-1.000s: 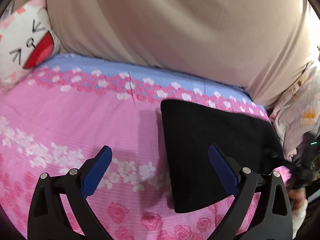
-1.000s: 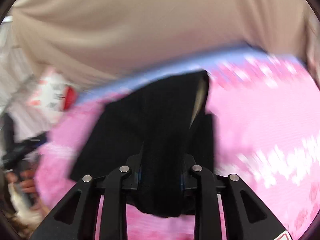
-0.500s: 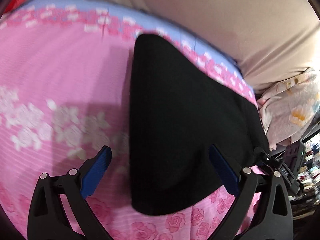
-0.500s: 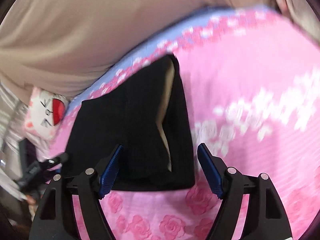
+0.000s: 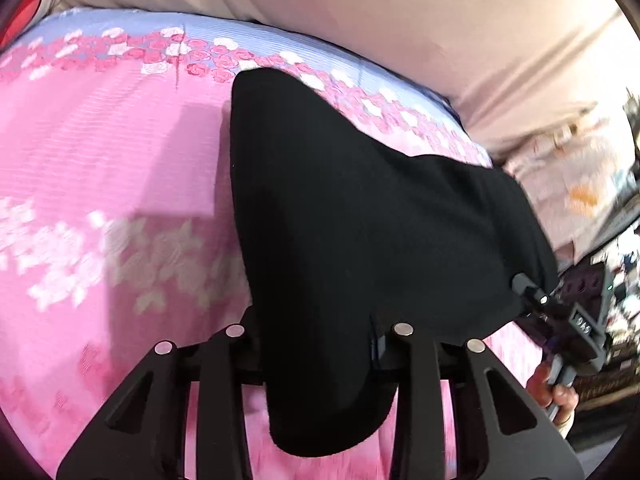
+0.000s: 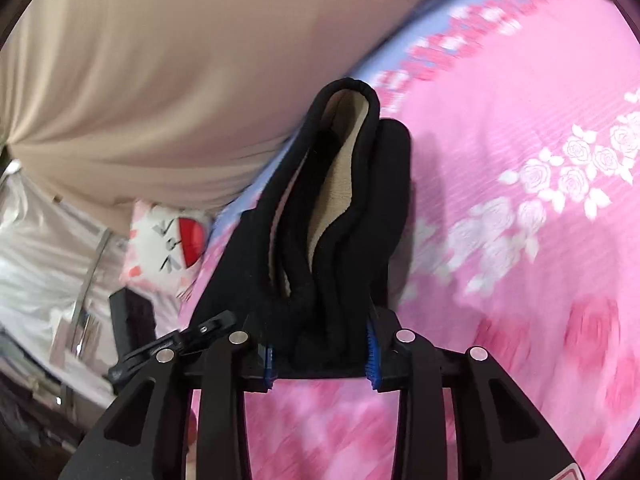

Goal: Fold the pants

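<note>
The black pants [image 5: 360, 220] lie folded on the pink rose bedsheet [image 5: 100, 180]. My left gripper [image 5: 320, 344] is shut on the near edge of the pants, the cloth bunched between its fingers. My right gripper [image 6: 320, 356] is shut on the other end of the pants [image 6: 340, 240], where the waistband shows a beige lining [image 6: 340, 176]. The right gripper also shows at the far right of the left wrist view [image 5: 536, 300], at the pants' edge. The left gripper's tip shows in the right wrist view [image 6: 192, 336].
A beige curtain or cover [image 5: 360, 20] rises behind the bed. A white cat-face pillow [image 6: 168, 244] sits at the bed's far left end. A floral pillow [image 5: 572, 184] lies at the right end. Clutter [image 6: 48, 320] stands off the bed's left side.
Both grippers were open half a second ago and have now closed on the pants' near edge. The left gripper moved in over the cloth.
</note>
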Motion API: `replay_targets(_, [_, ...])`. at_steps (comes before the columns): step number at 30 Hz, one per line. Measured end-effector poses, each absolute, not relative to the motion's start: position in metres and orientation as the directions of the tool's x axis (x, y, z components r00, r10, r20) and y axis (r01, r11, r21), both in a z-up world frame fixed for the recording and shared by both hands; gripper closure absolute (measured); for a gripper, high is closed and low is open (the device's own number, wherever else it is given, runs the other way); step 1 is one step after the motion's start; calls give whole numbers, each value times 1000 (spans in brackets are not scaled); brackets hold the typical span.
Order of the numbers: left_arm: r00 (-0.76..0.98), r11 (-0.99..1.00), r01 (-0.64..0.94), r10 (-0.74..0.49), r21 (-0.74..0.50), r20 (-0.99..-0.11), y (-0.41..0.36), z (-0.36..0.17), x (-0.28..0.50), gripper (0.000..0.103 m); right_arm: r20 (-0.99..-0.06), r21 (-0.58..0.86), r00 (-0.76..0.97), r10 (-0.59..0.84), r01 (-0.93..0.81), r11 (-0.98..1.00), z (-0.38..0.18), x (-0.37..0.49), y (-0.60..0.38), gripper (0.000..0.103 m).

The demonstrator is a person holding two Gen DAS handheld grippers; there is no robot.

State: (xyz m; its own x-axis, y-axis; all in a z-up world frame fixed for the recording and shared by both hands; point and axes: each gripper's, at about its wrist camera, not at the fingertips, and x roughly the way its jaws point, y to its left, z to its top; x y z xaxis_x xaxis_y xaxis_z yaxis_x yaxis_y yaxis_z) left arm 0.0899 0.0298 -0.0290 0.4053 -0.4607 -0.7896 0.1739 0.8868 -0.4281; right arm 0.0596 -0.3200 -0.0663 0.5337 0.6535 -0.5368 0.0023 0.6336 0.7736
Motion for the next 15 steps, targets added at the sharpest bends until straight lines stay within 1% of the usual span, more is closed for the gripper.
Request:
replay_targets(3, [364, 901, 206, -432, -382, -825, 34, -28, 60, 71, -565, 764, 510, 649, 25, 645, -64, 27, -309, 72])
replay_targets(5, [337, 907, 193, -419, -374, -843, 42, -40, 49, 69, -615, 740, 484, 623, 80, 668, -82, 6, -299, 71])
replay_targets(6, [329, 907, 177, -420, -382, -845, 44, -50, 46, 68, -618, 742, 481, 622, 95, 664, -89, 2, -298, 69])
replay_targets(7, [330, 901, 151, -433, -406, -839, 48, -58, 46, 60, -610, 753, 486, 625, 110, 649, -95, -3, -299, 66])
replay_targets(8, [333, 893, 128, -449, -432, -829, 51, -63, 48, 50, -587, 776, 504, 634, 125, 619, -102, -5, -302, 65])
replay_targets(9, [332, 863, 101, -499, -496, -800, 57, -69, 50, 46, -583, 780, 513, 630, 136, 611, -103, -4, -302, 57])
replay_targets(10, [339, 827, 91, -550, -555, -763, 61, -70, 50, 34, -587, 777, 517, 623, 144, 613, -106, -3, -302, 52])
replay_targets(11, [338, 809, 96, -575, -580, -745, 61, -71, 51, 22, -599, 767, 520, 609, 153, 623, -108, 0, -302, 52])
replay_targets(12, [342, 791, 116, -600, -601, -724, 59, -72, 51, 19, -600, 760, 526, 603, 140, 634, -107, 2, -300, 51])
replay_targets(13, [357, 799, 123, -589, -589, -725, 56, -71, 50, 19, -603, 754, 526, 599, 133, 643, -106, 4, -298, 52])
replay_targets(14, [371, 815, 132, -569, -565, -734, 51, -70, 49, 27, -608, 745, 528, 593, 122, 656, -106, 7, -294, 53])
replay_targets(15, [398, 852, 119, -512, -510, -761, 48, -68, 48, 39, -604, 746, 533, 593, 116, 656, -106, 8, -292, 63])
